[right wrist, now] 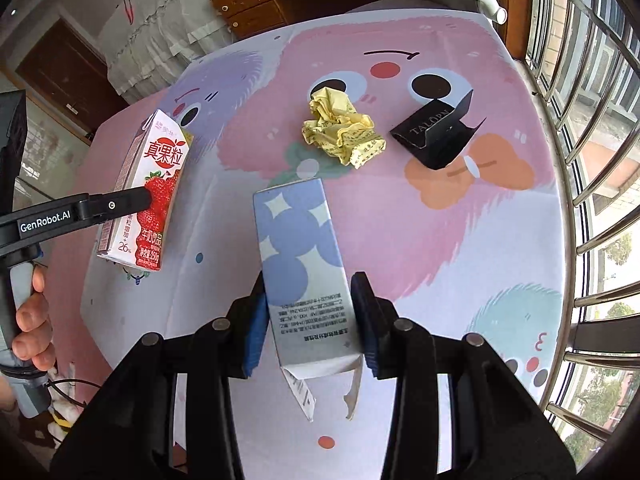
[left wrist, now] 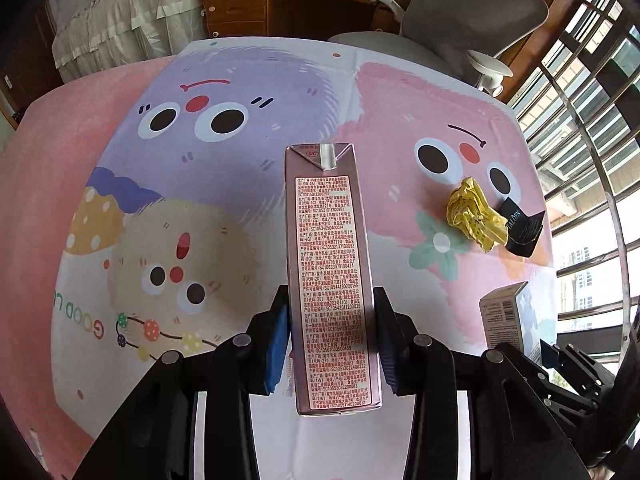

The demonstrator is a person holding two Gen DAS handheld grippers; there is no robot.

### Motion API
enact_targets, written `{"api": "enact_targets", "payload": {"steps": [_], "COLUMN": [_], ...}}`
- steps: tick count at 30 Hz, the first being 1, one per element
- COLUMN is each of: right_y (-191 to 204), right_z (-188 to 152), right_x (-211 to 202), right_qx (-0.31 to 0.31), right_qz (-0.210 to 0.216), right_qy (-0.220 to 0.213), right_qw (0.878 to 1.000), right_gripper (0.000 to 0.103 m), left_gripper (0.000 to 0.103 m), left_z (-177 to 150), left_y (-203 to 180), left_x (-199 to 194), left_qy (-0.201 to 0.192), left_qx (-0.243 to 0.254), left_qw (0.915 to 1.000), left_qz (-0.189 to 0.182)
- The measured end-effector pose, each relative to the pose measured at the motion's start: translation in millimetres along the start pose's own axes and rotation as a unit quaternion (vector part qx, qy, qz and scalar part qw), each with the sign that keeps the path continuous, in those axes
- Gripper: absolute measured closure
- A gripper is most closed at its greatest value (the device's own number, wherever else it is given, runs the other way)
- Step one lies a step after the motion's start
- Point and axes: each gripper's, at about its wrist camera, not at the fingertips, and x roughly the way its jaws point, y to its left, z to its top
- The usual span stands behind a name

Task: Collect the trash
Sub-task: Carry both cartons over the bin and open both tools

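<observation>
Aloft, milk carton is clamped by left gripper; blue box by right gripper; yellow wad lies far.

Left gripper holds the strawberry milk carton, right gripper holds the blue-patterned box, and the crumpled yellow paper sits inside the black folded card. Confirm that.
Not quite. The crumpled yellow paper lies beside the black folded card, not inside it, as the right wrist view shows. The rest holds: the left gripper grips the strawberry milk carton, and the right gripper grips the blue-patterned box.
</observation>
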Motion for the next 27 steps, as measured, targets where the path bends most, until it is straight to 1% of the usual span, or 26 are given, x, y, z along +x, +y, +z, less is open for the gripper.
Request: {"api": "enact_targets", "payload": {"steps": [5,9,13,17,22,27], "right_y": [38.9,76.3,116.3,156.0,195.7,214.8], "right_z": [-44.0,-90.4,-139.0,-187.0,-244.8,-298.4], "right_x": [-19.5,-35.7,-48.9,-56.8,-66.7,-63.8], "right_qx": [0.032,0.073,0.101,0.114,0.111,0.119], "right_qz": [-0.005,-0.009,-0.010,-0.019,-0.030,-0.034], "right_qy": [-0.021,-0.042,-0.057,-0.064,-0.059,-0.025], "right_qw": [0.999,0.996,0.993,0.991,0.992,0.992], "right_gripper": [0.067,0.067,0.067,0.067,0.067,0.067], "left_gripper": [0.064,0.064,0.064,0.064,0.064,0.064], "left_z": [-46.9,-92.6,-139.2,-184.2,-238.6,-287.3], "left_y": [26.1,53.6,89.1,123.2,147.9,157.0], "left_x": [-45.9,-83.0,-112.5,-131.2,-141.1,-146.6], "left_qy": [-0.020,-0.031,-0.040,-0.040,-0.023,0.002], "left_qx": [0.056,0.106,0.136,0.161,0.190,0.214], "left_qw": [0.9981,0.9934,0.9884,0.9828,0.9764,0.9696], "left_qz": [-0.014,-0.032,-0.054,-0.080,-0.100,-0.119]}}
